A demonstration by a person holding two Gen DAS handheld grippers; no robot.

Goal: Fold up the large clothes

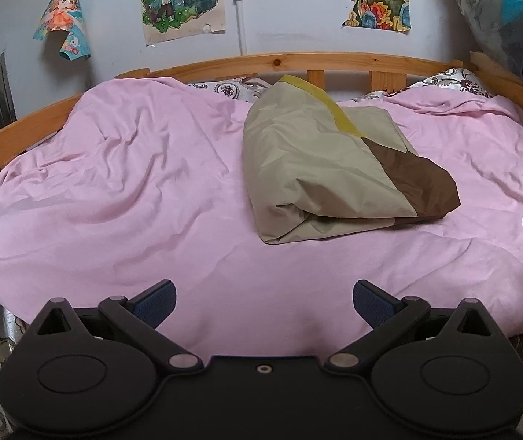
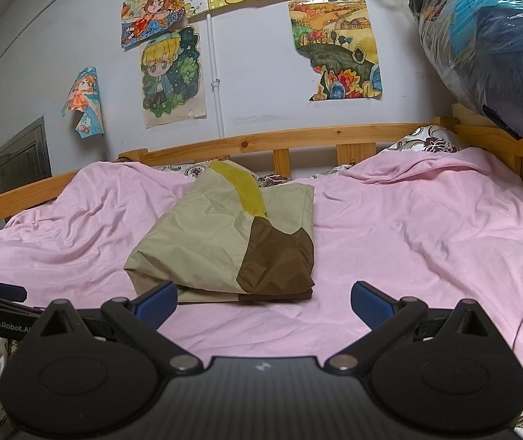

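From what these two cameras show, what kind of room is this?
Most likely a bedroom, perhaps a child's. A wooden bed frame runs along the wall, a pink sheet covers the mattress with a folded beige, yellow and brown garment on it, and hand-coloured cartoon drawings are stuck to the wall.

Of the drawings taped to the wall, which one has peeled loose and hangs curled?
The small drawing of an orange-dressed figure, farthest left and lowest on the wall. Its edges curl away, while the blond-haired character drawing and the landscape drawing lie mostly flat.
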